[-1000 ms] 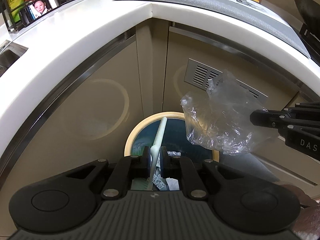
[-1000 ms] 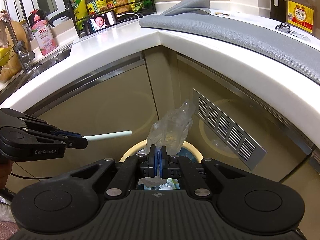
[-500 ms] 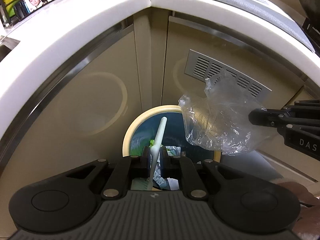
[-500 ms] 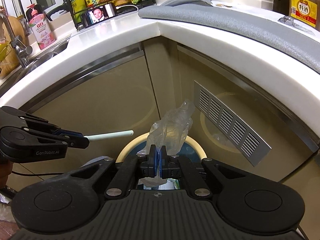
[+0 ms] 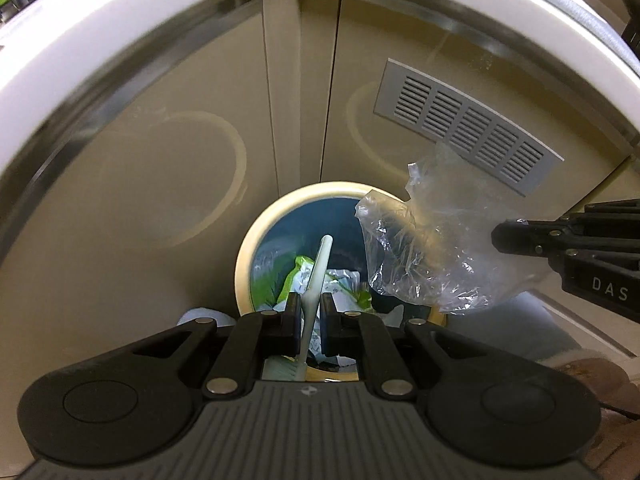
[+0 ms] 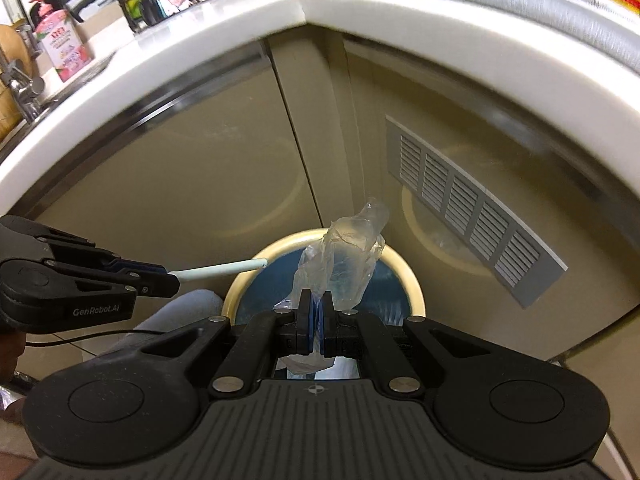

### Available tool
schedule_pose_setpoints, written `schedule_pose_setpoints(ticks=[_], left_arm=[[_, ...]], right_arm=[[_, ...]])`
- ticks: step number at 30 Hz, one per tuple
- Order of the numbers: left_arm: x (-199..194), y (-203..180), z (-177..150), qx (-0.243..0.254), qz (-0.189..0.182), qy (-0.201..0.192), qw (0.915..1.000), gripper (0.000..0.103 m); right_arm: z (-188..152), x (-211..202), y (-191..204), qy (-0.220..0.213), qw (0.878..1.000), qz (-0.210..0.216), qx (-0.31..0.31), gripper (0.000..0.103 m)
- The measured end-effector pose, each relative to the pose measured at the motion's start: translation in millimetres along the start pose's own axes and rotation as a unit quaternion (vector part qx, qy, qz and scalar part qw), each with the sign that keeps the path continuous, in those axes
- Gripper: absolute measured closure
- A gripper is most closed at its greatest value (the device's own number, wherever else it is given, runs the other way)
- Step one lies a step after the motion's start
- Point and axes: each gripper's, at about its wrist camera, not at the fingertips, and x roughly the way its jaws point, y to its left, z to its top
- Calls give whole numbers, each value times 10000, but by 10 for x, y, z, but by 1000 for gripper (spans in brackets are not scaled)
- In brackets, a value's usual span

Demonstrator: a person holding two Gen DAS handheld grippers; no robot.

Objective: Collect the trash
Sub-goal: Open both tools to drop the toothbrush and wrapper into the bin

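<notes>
From the left wrist camera, my left gripper (image 5: 307, 312) pinches a pale green stick (image 5: 316, 276). Its long side points straight ahead, over the open trash bin (image 5: 244, 264). The clear plastic bag (image 5: 432, 248) hangs at the right, above the bin's rim.

From the right wrist camera, my right gripper (image 6: 316, 320) is squeezed tight on the bag (image 6: 340, 264), which stands up over the bin (image 6: 412, 280). The stick (image 6: 224, 269) lies sideways, tip pointing right.

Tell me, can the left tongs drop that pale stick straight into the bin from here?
Probably yes: the left tongs hold the pale stick above the open trash bin, with nothing between; the plastic bag hangs to the right.
</notes>
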Motion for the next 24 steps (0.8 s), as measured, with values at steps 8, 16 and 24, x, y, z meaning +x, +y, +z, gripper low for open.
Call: schedule_pose_setpoints(ticks=[8,16,24], left_arm=[[256,15,16,-31,-37,212,9998,93],[543,4,76,-54,-73,407,9991,93],[880,73,227,-109,-32,587,9982,93]], right_arm=[[2,243,-35,280,9996,-17,43,100],[36,573,-42,569,9983,-89,67,100],[97,936,-100,808,9964,-251,67,100]])
